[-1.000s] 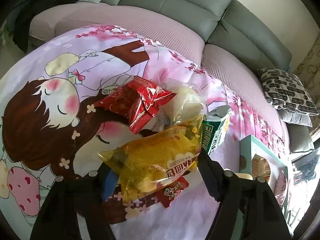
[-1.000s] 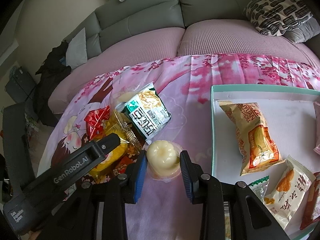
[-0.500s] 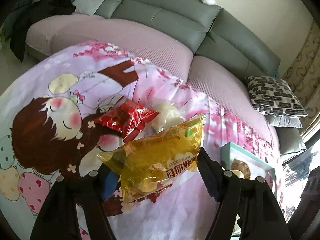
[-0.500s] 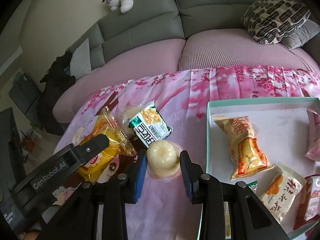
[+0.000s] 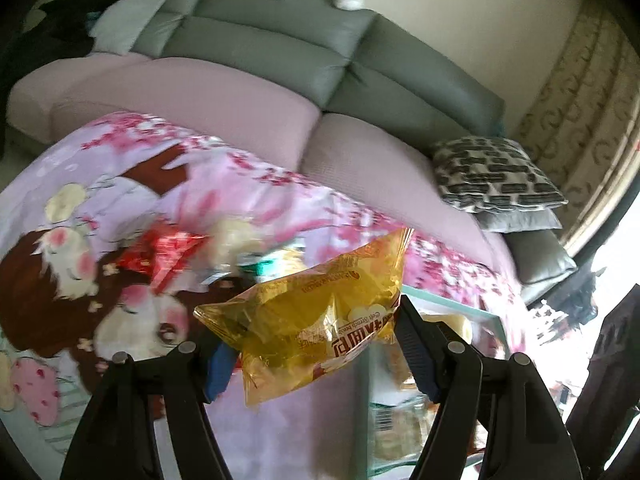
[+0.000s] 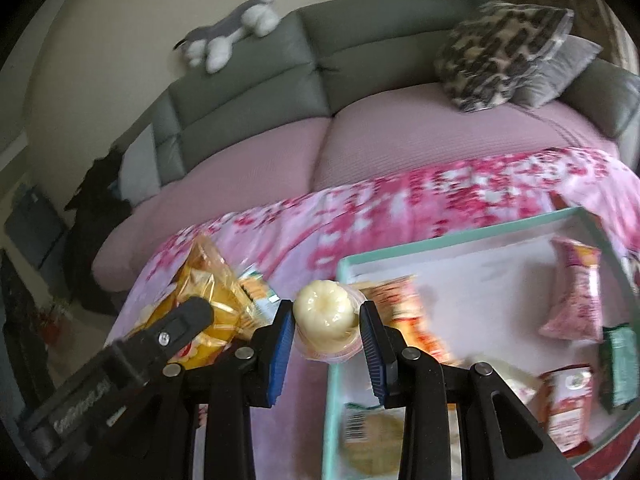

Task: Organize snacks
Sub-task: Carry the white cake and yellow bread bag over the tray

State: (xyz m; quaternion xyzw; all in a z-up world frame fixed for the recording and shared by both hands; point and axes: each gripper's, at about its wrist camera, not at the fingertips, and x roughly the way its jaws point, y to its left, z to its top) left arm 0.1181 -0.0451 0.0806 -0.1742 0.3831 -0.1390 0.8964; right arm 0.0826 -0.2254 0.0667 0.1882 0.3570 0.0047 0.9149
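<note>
**Two snacks in the air above the blanket, tray at the right**

A grey sofa (image 5: 280,52) with pink seat cushions fills the back of both views. A grey and white plush toy (image 6: 232,36) lies along the top of its backrest, and a black-and-white patterned pillow (image 5: 496,174) rests on a plain grey one at the right end.

In front of the sofa spreads a pink cartoon blanket (image 5: 80,208), printed with blossoms and a brown-haired figure. On it, at the right, sits a mint-rimmed tray (image 6: 452,240) with a white floor. Several packets lie in it, among them a pink packet (image 6: 576,300) near the far right and an orange-and-yellow one beside the near left rim; the rest are blurred.

Loose on the blanket, left of the tray, lie a red packet (image 5: 168,252) and a green-and-white one beside it, both smeared by motion.

The left gripper (image 5: 312,344) has its jaws clamped on a yellow bread bag (image 5: 320,320), held clear above the blanket. The bag stretches between the pads and sticks out past them.

The right gripper (image 6: 326,332) has its jaws pressed against a clear cup of pale jelly (image 6: 326,312), held over the tray's near left rim.
</note>
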